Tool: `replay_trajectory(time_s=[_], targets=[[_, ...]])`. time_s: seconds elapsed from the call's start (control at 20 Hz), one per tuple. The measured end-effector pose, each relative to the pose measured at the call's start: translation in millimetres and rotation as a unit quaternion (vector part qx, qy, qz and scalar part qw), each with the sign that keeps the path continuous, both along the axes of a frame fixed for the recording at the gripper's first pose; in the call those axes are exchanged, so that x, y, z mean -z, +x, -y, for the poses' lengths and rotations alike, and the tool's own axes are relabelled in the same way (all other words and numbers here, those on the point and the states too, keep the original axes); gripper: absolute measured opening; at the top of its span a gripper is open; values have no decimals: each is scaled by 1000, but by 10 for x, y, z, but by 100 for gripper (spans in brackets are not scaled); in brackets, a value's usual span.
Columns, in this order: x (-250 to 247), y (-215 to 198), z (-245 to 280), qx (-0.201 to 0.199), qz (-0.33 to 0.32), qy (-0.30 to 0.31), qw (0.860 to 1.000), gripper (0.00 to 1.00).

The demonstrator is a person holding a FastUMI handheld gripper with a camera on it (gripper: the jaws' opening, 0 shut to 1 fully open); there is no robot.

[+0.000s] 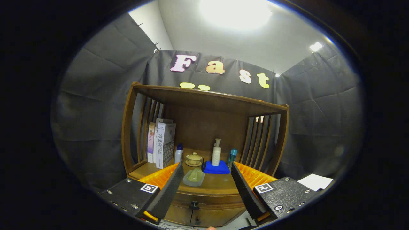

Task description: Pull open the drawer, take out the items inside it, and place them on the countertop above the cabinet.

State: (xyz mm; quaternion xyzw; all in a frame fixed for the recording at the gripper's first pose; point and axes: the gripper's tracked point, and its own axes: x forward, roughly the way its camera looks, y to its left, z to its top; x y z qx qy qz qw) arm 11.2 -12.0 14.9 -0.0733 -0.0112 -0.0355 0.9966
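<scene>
A wooden cabinet [204,127] stands ahead of me with a countertop [220,183] under a shelf roof. Its drawer [204,201] sits closed below the countertop, with a dark knob [194,203] at its middle. My gripper [207,171] is open, its fingers spread wide, held back from the cabinet and a little above the drawer front. Between the fingers I see a soap dish holding a greenish bar [194,177] on the countertop. Nothing is held.
On the countertop stand several books [161,143] at the left, a small white bottle with a blue cap [178,152], a lidded teacup [193,158], a pump bottle [216,152] on a blue cloth [216,168], and a blue bottle [232,156]. Cabinet doors [198,218] sit below the drawer.
</scene>
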Motion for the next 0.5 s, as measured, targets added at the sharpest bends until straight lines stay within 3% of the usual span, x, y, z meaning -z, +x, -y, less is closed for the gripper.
replay_trajectory(time_s=[0.5], targets=[[38,21,-41,-12,-4,17,1000,94]])
